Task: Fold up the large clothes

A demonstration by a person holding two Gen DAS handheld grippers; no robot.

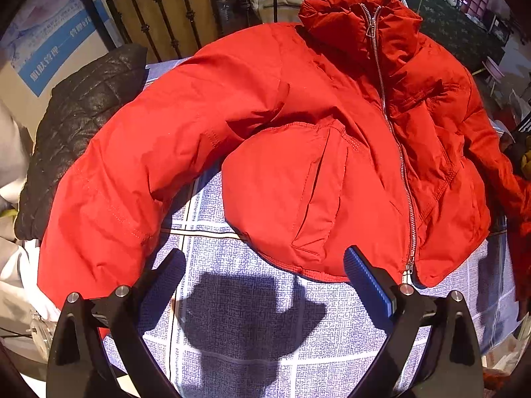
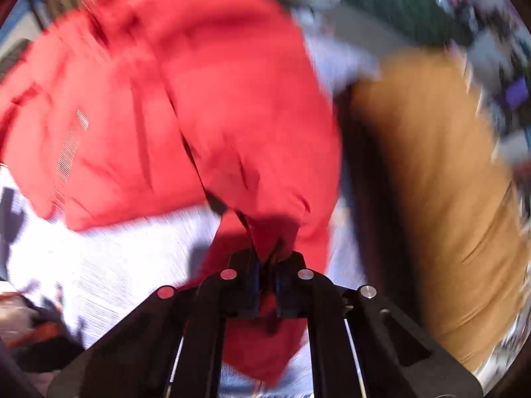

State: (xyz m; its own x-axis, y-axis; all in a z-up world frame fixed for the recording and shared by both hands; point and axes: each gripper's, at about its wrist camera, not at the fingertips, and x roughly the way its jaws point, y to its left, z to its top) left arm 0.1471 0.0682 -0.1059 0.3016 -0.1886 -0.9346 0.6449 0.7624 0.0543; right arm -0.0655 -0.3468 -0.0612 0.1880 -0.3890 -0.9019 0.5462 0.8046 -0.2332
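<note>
A red puffer jacket (image 1: 298, 126) lies front up on a blue-and-white checked cloth (image 1: 252, 331), zipped, collar at the far side, one sleeve curving toward the near left. My left gripper (image 1: 265, 275) hovers open just short of the jacket's hem, its blue pads bare. The right wrist view is blurred. In it my right gripper (image 2: 267, 273) is shut on a bunch of the red jacket (image 2: 186, 106), with red fabric pinched between the pads and hanging below them.
A black quilted garment (image 1: 76, 126) lies left of the red sleeve. Behind the table stands a black metal railing (image 1: 159, 10). A tan-brown garment (image 2: 431, 182) lies right of the jacket in the right wrist view. White fabric (image 1: 13, 265) sits at the near left.
</note>
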